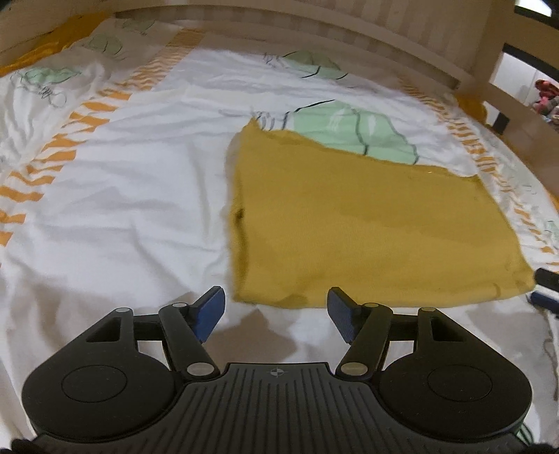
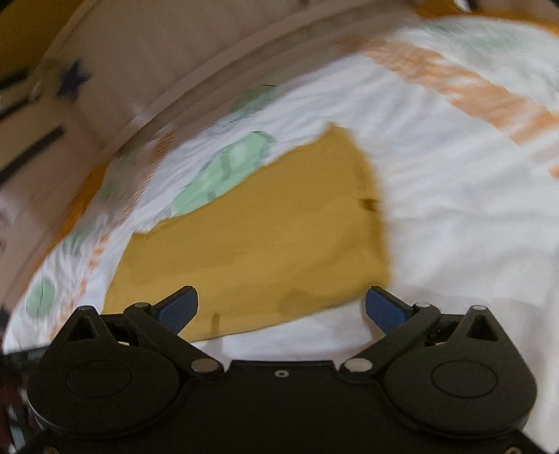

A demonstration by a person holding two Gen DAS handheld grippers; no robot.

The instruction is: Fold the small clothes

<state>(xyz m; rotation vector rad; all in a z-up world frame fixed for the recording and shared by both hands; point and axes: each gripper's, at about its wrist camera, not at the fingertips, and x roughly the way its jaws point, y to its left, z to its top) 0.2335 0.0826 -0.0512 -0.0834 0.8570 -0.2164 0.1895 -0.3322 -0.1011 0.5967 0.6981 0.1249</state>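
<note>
A bed fills the room here, wooden slatted headboard (image 1: pixel 349 31) along the far side, with a rumpled white bedsheet (image 1: pixel 139 195) printed with pale green shapes and broken orange bands spread over the mattress. On the sheet lies the one garment in play, a mustard-yellow cloth (image 1: pixel 367 223), flat and roughly square, its far edge slanting across one of the green prints; its left side looks thick and rolled, likely a fold line, with a small dark mark on that edge, so by my reading at least one fold is already in it. What kind of garment it is cannot be told. The left gripper (image 1: pixel 276 314) hangs just short of the cloth's near edge, blue pads apart, nothing between them, only bare sheet and its own shadow below. The right gripper (image 2: pixel 281 307) sits over the near edge from the other side, jaws spread wide, one pad over yellow fabric and the other over white sheet; neither pad visibly presses on anything, though that view is smeared with motion blur. Judgement: this is the gap between folds, both tools free and lining up for a fresh hold. The next move calls for pinching two near corners or an edge, thin layers flat against soft bedding, so the pads must dig low and catch all plies.
</note>
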